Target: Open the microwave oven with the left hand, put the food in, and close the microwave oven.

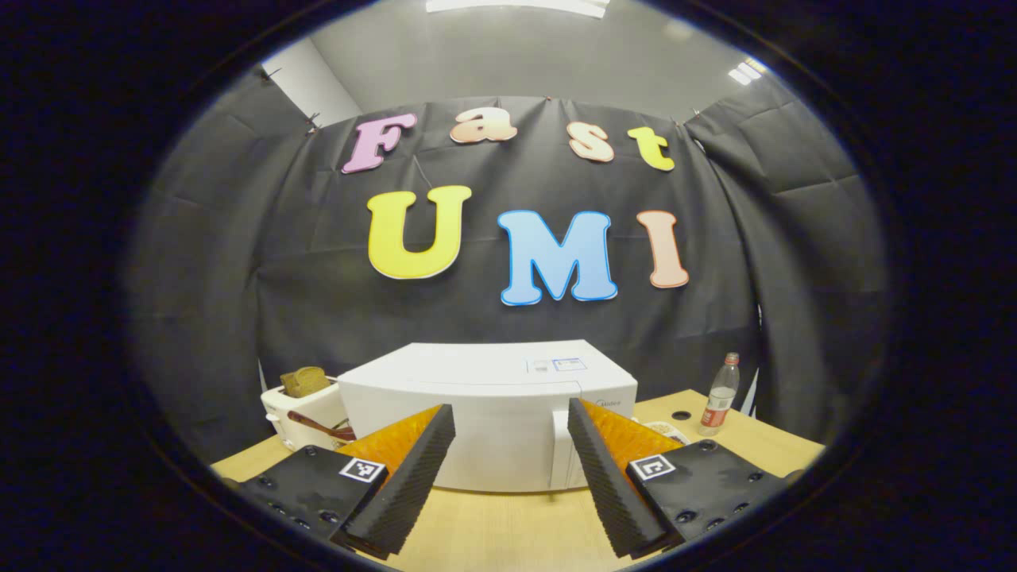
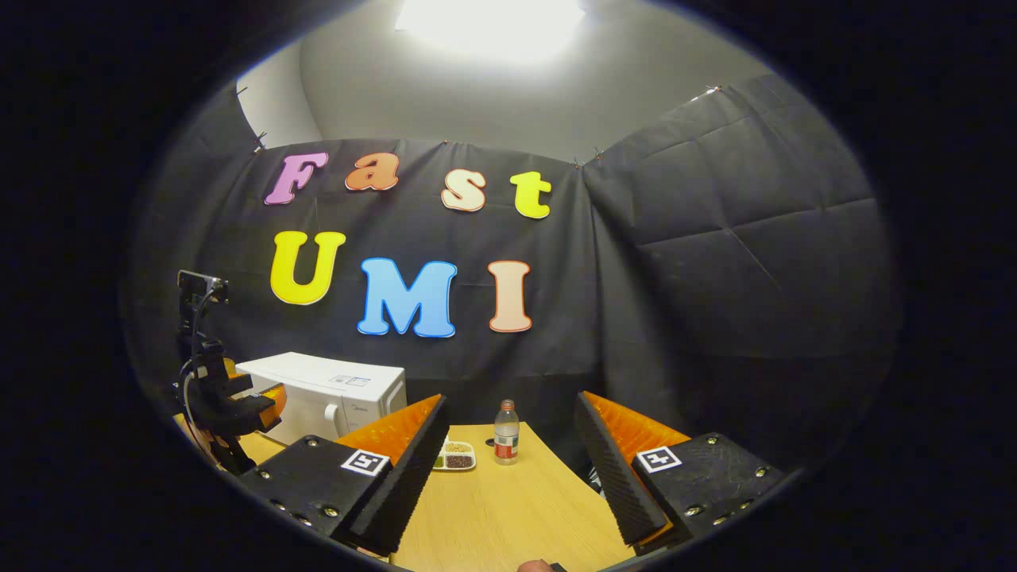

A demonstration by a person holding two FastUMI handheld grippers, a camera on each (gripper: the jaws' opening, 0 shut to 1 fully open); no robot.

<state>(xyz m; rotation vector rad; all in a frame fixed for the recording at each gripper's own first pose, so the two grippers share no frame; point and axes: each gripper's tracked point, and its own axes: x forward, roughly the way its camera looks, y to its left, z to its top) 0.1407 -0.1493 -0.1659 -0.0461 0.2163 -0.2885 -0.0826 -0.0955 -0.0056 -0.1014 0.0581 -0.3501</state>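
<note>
1. Left gripper (image 1: 508, 469): its fingers stand wide apart and hold nothing; it faces the microwave oven (image 1: 485, 413) across a strip of bare counter (image 1: 493, 528), not touching it.
2. Microwave oven: a white box standing on the counter, door shut. In the right gripper view it stands at the far left (image 2: 326, 393), with the left gripper (image 2: 226, 409) in front of it.
3. Door handle (image 1: 558, 449): a vertical white bar near the right edge of the door front, just left of the left gripper's right finger. Judged the proper place to take hold; the door is rigid and should swing on its hinge, while the smooth bar may slip unless the fingers close squarely across it.
4. Food tray (image 2: 457, 456): a small, shallow divided dish lying on the counter just right of the oven. Probably light and stiff, but its loose contents could spill if tilted; best taken by the rim and kept level.
5. Right gripper (image 2: 512, 469): fingers apart, empty, well back from the tray.
6. Bottle (image 2: 506, 433): upright just beside the tray; an obstacle to avoid.
7. Toaster (image 1: 306, 409): left of the oven.
</note>
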